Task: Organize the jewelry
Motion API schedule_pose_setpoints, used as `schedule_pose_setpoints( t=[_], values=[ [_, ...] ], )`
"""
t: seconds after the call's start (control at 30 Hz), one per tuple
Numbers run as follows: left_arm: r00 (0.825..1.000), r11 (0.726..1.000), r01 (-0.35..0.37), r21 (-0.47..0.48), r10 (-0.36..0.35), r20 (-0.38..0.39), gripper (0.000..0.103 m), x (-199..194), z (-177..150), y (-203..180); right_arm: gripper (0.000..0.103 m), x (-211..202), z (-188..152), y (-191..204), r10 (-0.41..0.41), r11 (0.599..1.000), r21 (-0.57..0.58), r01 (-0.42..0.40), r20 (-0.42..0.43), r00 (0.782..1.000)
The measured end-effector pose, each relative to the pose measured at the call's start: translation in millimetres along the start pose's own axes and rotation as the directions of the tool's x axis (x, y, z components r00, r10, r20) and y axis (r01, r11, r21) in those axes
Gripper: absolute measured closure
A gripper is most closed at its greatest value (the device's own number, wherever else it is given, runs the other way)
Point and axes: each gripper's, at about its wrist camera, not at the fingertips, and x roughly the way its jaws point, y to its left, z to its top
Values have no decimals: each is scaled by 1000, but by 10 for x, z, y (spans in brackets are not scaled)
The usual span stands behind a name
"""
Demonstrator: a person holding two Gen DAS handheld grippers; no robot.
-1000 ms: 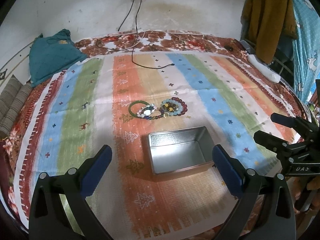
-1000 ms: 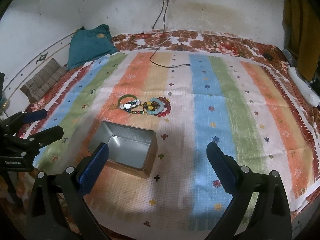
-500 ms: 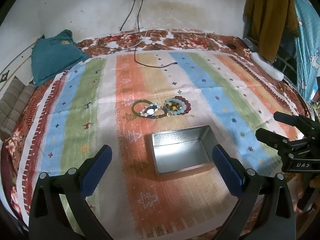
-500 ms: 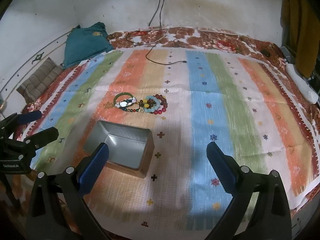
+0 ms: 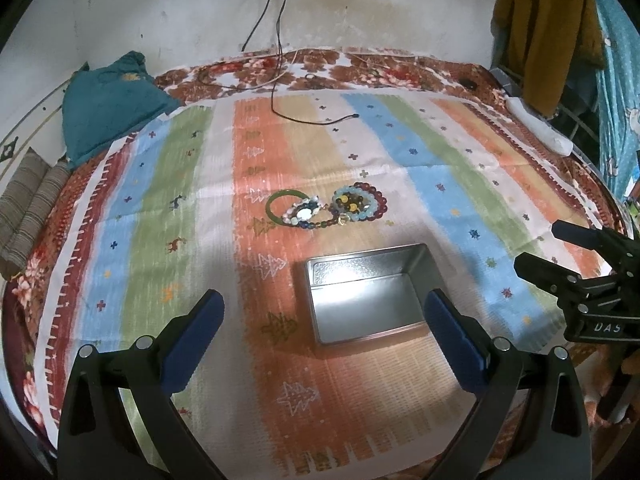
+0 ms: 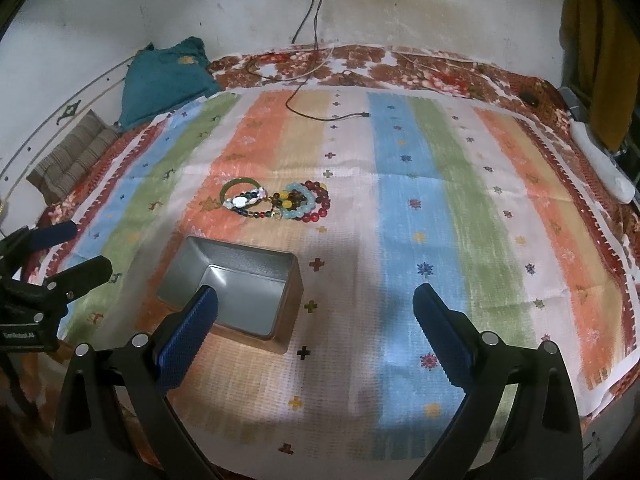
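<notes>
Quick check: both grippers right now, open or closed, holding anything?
Left gripper: open, holding nothing.
Right gripper: open, holding nothing.

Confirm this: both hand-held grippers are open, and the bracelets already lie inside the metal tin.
Not quite. Both hand-held grippers, left and right, are open, but the bracelets lie on the striped cloth beyond the metal tin, which the left wrist view shows empty.

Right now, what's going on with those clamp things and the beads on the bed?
A person holds two grippers above a striped cloth. Both the left gripper and right gripper are open and hold nothing. A cluster of bead bracelets lies on the cloth beyond an open metal tin, which has nothing in it.
</notes>
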Motion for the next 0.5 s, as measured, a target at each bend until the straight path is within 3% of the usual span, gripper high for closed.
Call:
schedule_pose_setpoints(
  t=[0.5],
  values=[
    [998, 998, -28, 54, 32, -56, 6, 243, 154, -27, 4, 185, 187, -84, -1, 1000, 14, 1, -26, 1000]
  ],
)
